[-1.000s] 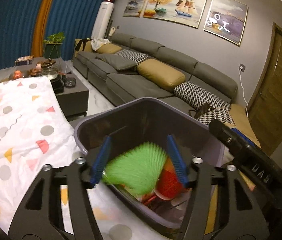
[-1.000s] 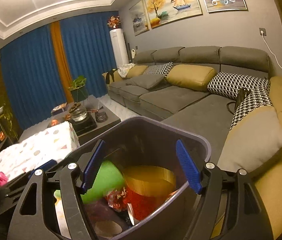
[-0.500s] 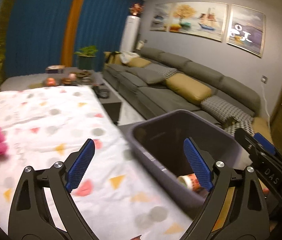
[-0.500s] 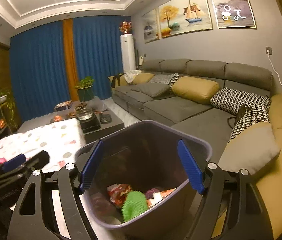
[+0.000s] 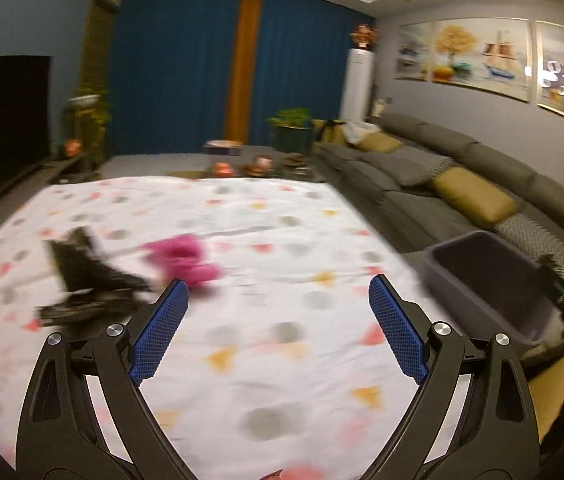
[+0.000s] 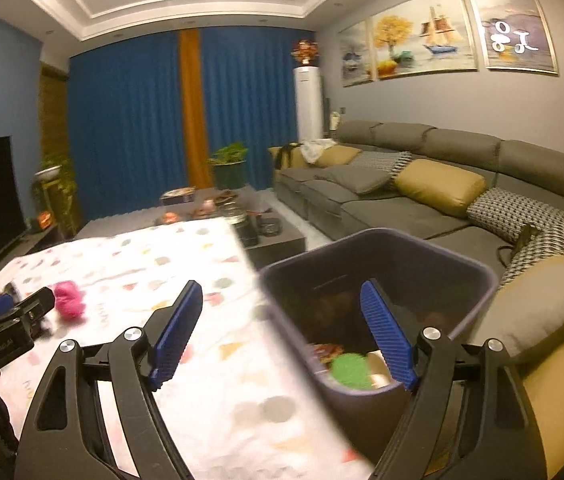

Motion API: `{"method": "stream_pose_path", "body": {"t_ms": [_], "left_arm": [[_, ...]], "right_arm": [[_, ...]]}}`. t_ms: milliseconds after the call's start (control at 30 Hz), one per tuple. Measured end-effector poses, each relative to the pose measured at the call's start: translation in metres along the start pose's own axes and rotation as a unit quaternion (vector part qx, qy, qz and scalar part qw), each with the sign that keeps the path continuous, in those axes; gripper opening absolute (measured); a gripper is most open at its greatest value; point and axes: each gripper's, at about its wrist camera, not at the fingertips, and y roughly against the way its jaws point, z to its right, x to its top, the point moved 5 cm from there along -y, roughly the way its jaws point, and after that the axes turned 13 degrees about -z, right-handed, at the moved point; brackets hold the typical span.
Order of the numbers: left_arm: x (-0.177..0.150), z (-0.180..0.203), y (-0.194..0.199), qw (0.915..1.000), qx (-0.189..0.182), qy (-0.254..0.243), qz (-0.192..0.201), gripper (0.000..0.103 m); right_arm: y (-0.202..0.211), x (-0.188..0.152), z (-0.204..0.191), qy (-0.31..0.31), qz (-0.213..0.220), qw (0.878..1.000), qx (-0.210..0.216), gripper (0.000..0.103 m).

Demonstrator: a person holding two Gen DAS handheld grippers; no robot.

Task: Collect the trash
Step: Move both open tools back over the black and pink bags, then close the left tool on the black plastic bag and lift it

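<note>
The left gripper [image 5: 278, 328] hangs over a table covered with a white cloth [image 5: 266, 352] that has coloured dots and triangles on it. Its two blue pads [image 5: 158, 332] are spread wide apart and hold nothing. Just past the left pad lies a pink fuzzy lump [image 5: 186, 260], and next to that, a bit more to the left, lies a crumpled black wrapper [image 5: 86, 280] — both look blurry. A grey bin [image 5: 493, 284] stands beside the table's right edge, by the sofa [image 5: 461, 184]. The right gripper [image 6: 282, 332] is also wide open and holds nothing. Its left pad is over the cloth and its right pad [image 6: 387, 334] is over the bin [image 6: 381, 276]. Down in the bin sits a green fuzzy ball [image 6: 351, 370] with some red and tan scraps around it — they are too blurry to name. From the right wrist view the pink lump [image 6: 68, 298] shows far left on the cloth [image 6: 186, 280], near the tip of the other gripper, which pokes in from the left edge. Behind the table stands a dark coffee table [image 6: 242, 216] with small things on it, a potted plant [image 6: 228, 164], blue curtains [image 6: 134, 120] and three paintings [image 6: 441, 28] on the grey wall.
</note>
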Motion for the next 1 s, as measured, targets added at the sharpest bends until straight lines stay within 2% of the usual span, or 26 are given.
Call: {"method": "stream_pose_path", "body": {"t_ms": [167, 367, 500, 667, 800, 933, 1000], "left_arm": [[-0.01, -0.066, 0.007, 0.998, 0.057, 0.028, -0.007, 0.09], [-0.018, -0.131, 0.009, 0.9934, 0.099, 0.058, -0.01, 0.09], [-0.017, -0.165, 0.001, 0.9918, 0.097, 0.08, -0.024, 0.09], [-0.004, -0.187, -0.01, 0.9906, 0.07, 0.113, -0.033, 0.09], [0.007, -0.187, -0.028, 0.9905, 0.054, 0.118, -0.046, 0.09], [0.001, -0.186, -0.047, 0.9903, 0.049, 0.108, -0.072, 0.09], [-0.004, -0.188, -0.056, 0.9894, 0.045, 0.106, -0.088, 0.084]], "right_arm": [[-0.002, -0.005, -0.044, 0.026, -0.01, 0.999, 0.032, 0.079], [-0.005, -0.009, -0.094, 0.056, -0.019, 0.996, 0.065, 0.079], [-0.008, -0.013, -0.122, 0.072, -0.021, 0.994, 0.078, 0.079], [-0.023, -0.017, -0.158, 0.086, -0.036, 0.991, 0.094, 0.079], [-0.036, -0.018, -0.182, 0.094, -0.045, 0.989, 0.102, 0.079], [-0.051, -0.013, -0.199, 0.103, -0.049, 0.988, 0.103, 0.079], [-0.062, -0.01, -0.206, 0.105, -0.055, 0.987, 0.104, 0.079]]}}
